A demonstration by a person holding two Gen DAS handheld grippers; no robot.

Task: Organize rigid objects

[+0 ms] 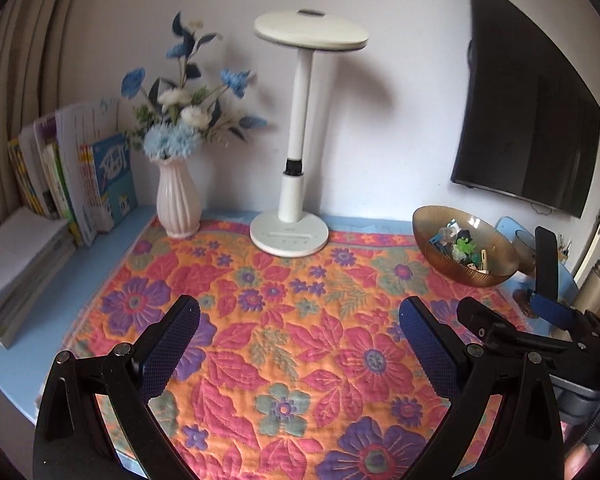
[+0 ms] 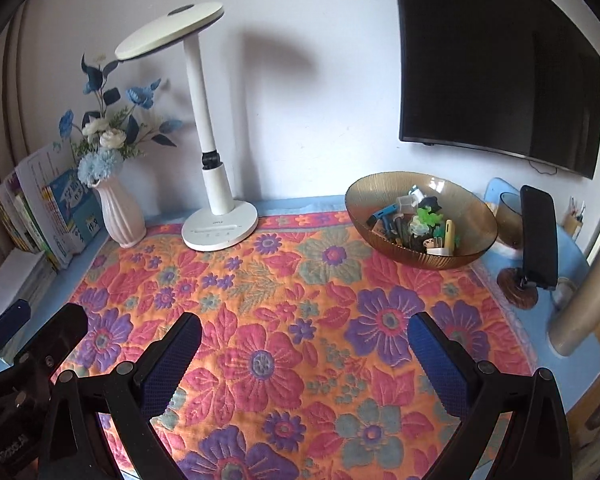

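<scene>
Left wrist view: left hand-held gripper (image 1: 299, 336) spread wide, nothing between its fingers, over floral cloth (image 1: 260, 320) on the worktop; amber bowl (image 1: 432, 240) of small items far right, beside lamp (image 1: 289, 236).
Right wrist view: right hand-held gripper (image 2: 305, 348) likewise spread, holding nothing; bowl (image 2: 364, 216) ahead-right, small items (image 2: 416, 224) heaped inside

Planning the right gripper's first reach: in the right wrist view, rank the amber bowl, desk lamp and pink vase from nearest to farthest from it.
From the right gripper:
1. Amber bowl, ahead to the right, holding small items.
2. Desk lamp, ahead to the left, at the mat's back edge.
3. Pink vase, far left, beside the books.
</scene>
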